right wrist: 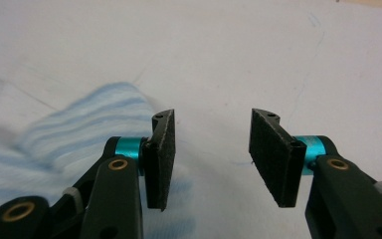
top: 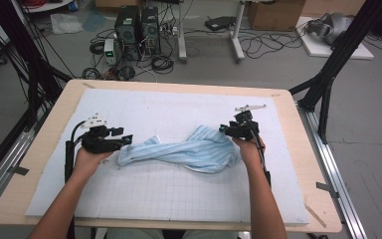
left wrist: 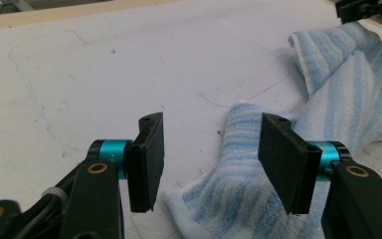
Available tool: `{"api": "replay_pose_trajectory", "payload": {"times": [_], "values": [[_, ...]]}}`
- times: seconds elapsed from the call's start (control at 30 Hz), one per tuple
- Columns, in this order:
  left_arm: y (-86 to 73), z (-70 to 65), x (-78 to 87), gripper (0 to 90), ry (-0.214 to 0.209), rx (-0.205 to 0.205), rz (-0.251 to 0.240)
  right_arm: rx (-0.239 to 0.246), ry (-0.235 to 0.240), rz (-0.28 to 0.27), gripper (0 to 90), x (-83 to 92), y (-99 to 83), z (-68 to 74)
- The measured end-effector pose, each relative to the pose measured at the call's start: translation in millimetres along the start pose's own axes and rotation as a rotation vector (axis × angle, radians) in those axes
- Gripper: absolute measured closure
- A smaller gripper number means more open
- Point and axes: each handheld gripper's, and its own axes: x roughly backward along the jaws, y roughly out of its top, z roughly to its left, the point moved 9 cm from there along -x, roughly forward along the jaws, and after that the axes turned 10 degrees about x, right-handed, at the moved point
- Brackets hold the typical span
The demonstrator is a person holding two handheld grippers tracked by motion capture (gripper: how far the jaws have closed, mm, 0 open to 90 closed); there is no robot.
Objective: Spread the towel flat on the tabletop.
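Note:
A light blue striped towel lies crumpled and stretched sideways across the middle of the white mat. My left gripper rests at the towel's left end, jaws open. In the left gripper view the towel lies under and between the spread pads without being pinched; that gripper holds nothing. My right gripper sits at the towel's right end, open. In the right gripper view its jaws stand apart over bare mat, with the towel off to their left.
The mat covers most of a wooden table. Beyond the far edge the floor holds computer towers, tangled cables and cardboard boxes. Black frame legs stand at both sides of the table.

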Motion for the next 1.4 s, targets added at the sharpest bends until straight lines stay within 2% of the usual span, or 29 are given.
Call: {"api": "replay_pose_trajectory", "payload": {"times": [0.1, 0.2, 0.23, 0.3, 0.37, 0.43, 0.47, 0.53, 0.57, 0.6, 0.73, 0.77, 0.83, 0.9, 0.97, 1.03, 1.13, 1.23, 1.3, 1.33, 1.37, 1.4], "values": [[-0.4, 0.4, -0.5, 44.2, -0.001, -0.001, 0.0, 0.037, 0.01, 0.066, 53.3, -19.9, 0.5, 7.8], [-0.4, 1.2, 0.0, 44.2, 0.004, 0.001, -0.002, 0.08, 0.065, 0.124, 50.2, -37.4, -4.3, 23.9], [-0.3, 1.6, 0.1, 44.3, 0.004, 0.0, -0.003, 0.081, 0.085, 0.14, 49.8, -41.5, -6.7, 29.0], [-0.4, 2.2, 0.1, 44.3, 0.006, 0.005, -0.006, 0.07, 0.085, 0.141, 49.5, -43.9, -6.7, 31.9], [-0.7, 3.0, 0.1, 44.4, 0.01, 0.007, -0.004, 0.087, 0.107, 0.141, 60.2, -43.2, -6.8, 34.6], [-0.6, 3.2, -0.1, 44.8, 0.01, 0.008, -0.005, 0.126, 0.159, 0.142, 82.5, -41.9, -5.6, 43.1], [-0.7, 3.7, -0.1, 45.1, 0.011, 0.006, -0.004, 0.151, 0.171, 0.144, 86.3, -41.9, -4.7, 46.7], [-1.0, 4.3, 0.1, 45.4, 0.011, 0.01, -0.002, 0.169, 0.177, 0.168, 87.5, -41.8, -2.2, 47.6], [-1.1, 4.5, 0.0, 45.4, 0.011, 0.011, -0.003, 0.184, 0.168, 0.155, 87.6, -42.0, 1.6, 45.6], [-1.2, 4.7, 0.0, 45.5, 0.011, 0.012, -0.003, 0.178, 0.163, 0.138, 87.7, -42.0, 6.5, 45.0], [-1.5, 7.4, 0.2, 46.3, 0.024, 0.022, -0.004, 0.194, 0.112, 0.009, 87.7, -44.3, 34.3, 43.1], [-2.0, 8.2, 0.3, 46.5, 0.027, 0.026, -0.001, 0.199, 0.097, 0.008, 87.6, -47.5, 39.2, 43.0], [-2.6, 9.4, 0.1, 46.5, 0.032, 0.031, -0.002, 0.218, 0.07, -0.038, 87.6, -53.1, 53.8, 46.2], [-2.7, 9.6, 0.2, 46.5, 0.03, 0.03, -0.006, 0.219, 0.065, -0.118, 87.5, -57.3, 72.1, 53.4], [-3.2, 9.6, -0.2, 46.6, 0.031, 0.034, -0.003, 0.255, 0.05, -0.137, 87.6, -65.0, 86.6, 61.9], [-3.6, 9.4, -0.9, 46.6, 0.029, 0.031, -0.001, 0.289, 0.048, -0.167, 87.8, -73.2, 100.6, 71.7], [-5.7, 9.1, -3.2, 47.0, 0.03, 0.025, 0.011, 0.296, 0.063, -0.243, 88.0, -84.9, 121.9, 88.5], [-7.5, 9.1, -4.1, 47.0, 0.029, 0.027, 0.015, 0.241, 0.116, -0.348, 87.9, -90.2, 141.2, 105.5], [-8.1, 9.1, -4.1, 47.0, 0.027, 0.03, 0.016, 0.252, 0.114, -0.313, 84.1, -96.5, 141.0, 110.2], [-8.5, 9.1, -3.5, 47.0, 0.026, 0.027, 0.02, 0.259, 0.104, -0.286, 75.0, -98.9, 138.1, 110.3], [-8.6, 8.8, -3.1, 47.0, 0.025, 0.027, 0.019, 0.243, 0.095, -0.273, 66.3, -98.9, 136.2, 107.8], [-8.6, 8.7, -2.9, 47.0, 0.024, 0.028, 0.015, 0.216, 0.096, -0.269, 61.8, -96.7, 134.3, 104.5]]}}
